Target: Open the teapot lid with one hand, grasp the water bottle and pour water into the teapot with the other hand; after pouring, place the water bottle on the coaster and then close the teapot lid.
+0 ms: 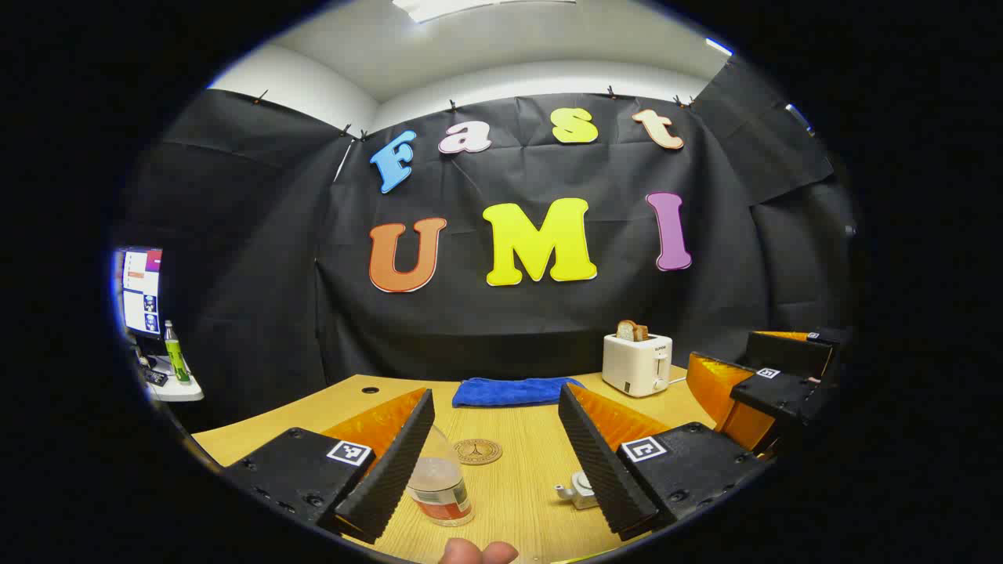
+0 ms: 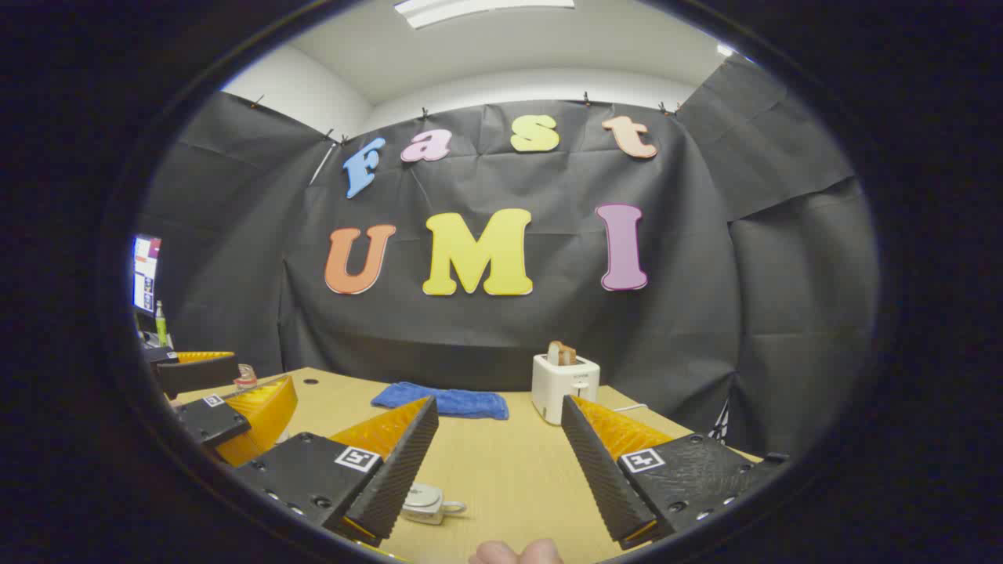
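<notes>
Water bottle (image 1: 439, 479) half hidden behind a finger of the left hand-held gripper (image 1: 501, 462); cap not visible. Teapot (image 1: 578, 490) mostly covered by the other finger, lid too small to judge. In the right gripper view, teapot (image 2: 427, 501) partly behind a finger of the right hand-held gripper (image 2: 501, 470). Fingertips (image 1: 478, 552) cut off at the bottom edge. Coaster (image 1: 477, 451) pattern unreadable.
</notes>
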The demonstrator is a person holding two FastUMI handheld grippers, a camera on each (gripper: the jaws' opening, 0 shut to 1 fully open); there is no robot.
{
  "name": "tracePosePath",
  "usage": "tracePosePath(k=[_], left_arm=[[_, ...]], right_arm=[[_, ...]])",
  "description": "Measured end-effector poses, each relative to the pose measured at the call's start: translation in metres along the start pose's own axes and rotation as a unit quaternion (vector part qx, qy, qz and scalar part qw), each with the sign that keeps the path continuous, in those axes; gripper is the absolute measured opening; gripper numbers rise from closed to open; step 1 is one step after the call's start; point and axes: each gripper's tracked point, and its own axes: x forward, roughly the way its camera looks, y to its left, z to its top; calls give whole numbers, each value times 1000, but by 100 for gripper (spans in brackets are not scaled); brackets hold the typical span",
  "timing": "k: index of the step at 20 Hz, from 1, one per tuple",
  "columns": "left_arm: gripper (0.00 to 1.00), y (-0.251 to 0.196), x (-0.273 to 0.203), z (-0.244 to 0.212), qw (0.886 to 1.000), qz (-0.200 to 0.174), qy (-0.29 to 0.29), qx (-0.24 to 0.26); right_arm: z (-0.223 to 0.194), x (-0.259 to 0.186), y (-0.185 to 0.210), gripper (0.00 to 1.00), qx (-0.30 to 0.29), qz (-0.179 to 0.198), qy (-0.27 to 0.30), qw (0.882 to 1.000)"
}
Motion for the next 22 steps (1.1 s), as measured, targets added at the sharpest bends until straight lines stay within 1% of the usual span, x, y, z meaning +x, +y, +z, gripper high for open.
tracePosePath(k=[8,16,17,18,21,22], left_arm=[[100,4,-2,2,1000,6,0,-3],[100,1,-3,2,1000,2,3,-2],[100,1,-3,2,1000,0,3,-2],[100,1,-3,2,1000,-1,3,-1],[100,-1,-4,1,1000,-3,6,-2],[100,-2,-3,0,1000,-5,7,-3]], right_arm=[[3,-4,1,95,-3,1,-3,1000],[3,-5,0,95,1,1,-2,1000],[3,-6,1,94,1,1,-2,1000],[3,-6,2,95,1,3,-2,1000],[3,-7,1,95,1,7,-3,1000],[4,-7,0,97,1,7,-4,1000]])
